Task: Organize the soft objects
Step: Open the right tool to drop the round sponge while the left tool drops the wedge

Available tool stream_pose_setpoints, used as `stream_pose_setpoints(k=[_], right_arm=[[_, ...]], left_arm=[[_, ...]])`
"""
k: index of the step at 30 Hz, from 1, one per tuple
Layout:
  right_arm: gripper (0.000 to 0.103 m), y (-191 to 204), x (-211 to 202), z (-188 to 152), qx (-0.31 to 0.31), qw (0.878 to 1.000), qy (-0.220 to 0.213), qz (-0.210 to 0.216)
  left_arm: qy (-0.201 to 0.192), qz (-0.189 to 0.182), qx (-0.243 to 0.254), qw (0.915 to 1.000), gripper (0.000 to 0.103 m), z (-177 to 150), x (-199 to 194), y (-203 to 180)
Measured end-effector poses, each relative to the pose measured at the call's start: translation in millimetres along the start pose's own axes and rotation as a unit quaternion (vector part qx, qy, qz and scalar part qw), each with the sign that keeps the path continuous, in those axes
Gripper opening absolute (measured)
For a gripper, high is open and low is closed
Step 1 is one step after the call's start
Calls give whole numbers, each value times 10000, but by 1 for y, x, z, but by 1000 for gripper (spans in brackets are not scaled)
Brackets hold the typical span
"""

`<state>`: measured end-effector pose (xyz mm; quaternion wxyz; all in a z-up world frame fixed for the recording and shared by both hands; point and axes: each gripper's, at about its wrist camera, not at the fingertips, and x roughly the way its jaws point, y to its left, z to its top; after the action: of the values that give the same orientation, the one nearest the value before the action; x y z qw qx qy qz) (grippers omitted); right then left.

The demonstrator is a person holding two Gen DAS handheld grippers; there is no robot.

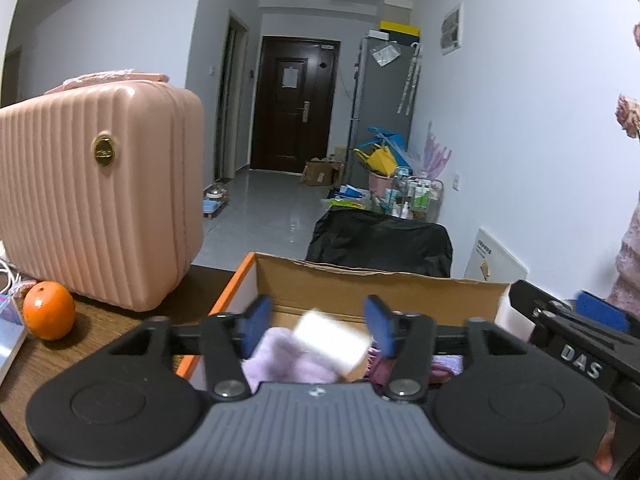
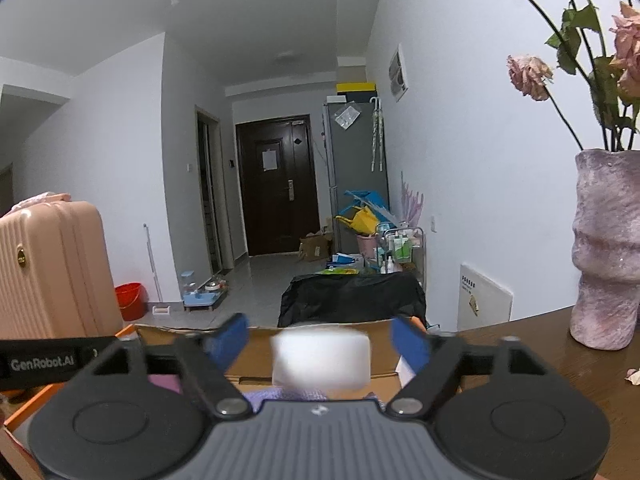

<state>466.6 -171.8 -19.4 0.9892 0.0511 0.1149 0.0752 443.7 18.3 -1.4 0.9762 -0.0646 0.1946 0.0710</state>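
- The open brown cardboard box with an orange outer side [image 1: 360, 280] sits on the dark wooden table [image 1: 100, 332], straight ahead of and below both tools; it already holds a pale lilac fluffy cloth [image 1: 280, 356] and a darker plum-coloured fabric [image 1: 380, 364], so I judge it to be the collecting place for the soft things.
- The ribbed pink hard-shell case [image 1: 100, 200] stands upright to the left of the box, apart from it; its round gold badge [image 1: 104, 153] carries lettering too small to read.
- A blurred white block-shaped soft object [image 2: 320, 358] appears between the blue pads of both tools, over the box. In the left wrist view its long axis runs tilted, down towards the right.
- The left gripper [image 1: 318, 326] has its jaws apart, the pads clear of the white object on both sides.
- The right gripper [image 2: 320, 344] likewise stands spread, with gaps showing either side of the object. Neither tool is clamped on it, so it looks released over the box; which hand is nearer I cannot tell.
- Writing: the right tool's body, seen from the left wrist, reads "DAS" [image 1: 582, 360]; the left tool's body, seen from the right wrist, reads "GenRobot.AI" [image 2: 42, 363].
- A round orange fruit [image 1: 49, 310] lies on the table in front of the case.
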Motion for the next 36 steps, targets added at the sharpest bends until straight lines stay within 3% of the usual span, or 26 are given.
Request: stream_pose_setpoints(k=[2, 4, 5, 19, 36], right_arm=[[89, -1, -1, 0, 7, 10000, 3, -8], [97, -1, -2, -1, 30, 10000, 28, -46], [103, -2, -2, -1, 33, 10000, 18, -87], [103, -3, -13, -6, 3, 9998, -52, -215], [103, -16, -78, -21, -222, 9991, -175, -303]], left_arm=[[-32, 151, -28, 9999, 91, 0, 0, 1], [-83, 394, -43, 9992, 103, 0, -1, 4], [-110, 458, -74, 9989, 103, 0, -1, 5], [-114, 583, -207, 9980, 103, 1, -5, 10], [-232, 461, -72, 9986, 103, -18, -52, 23]])
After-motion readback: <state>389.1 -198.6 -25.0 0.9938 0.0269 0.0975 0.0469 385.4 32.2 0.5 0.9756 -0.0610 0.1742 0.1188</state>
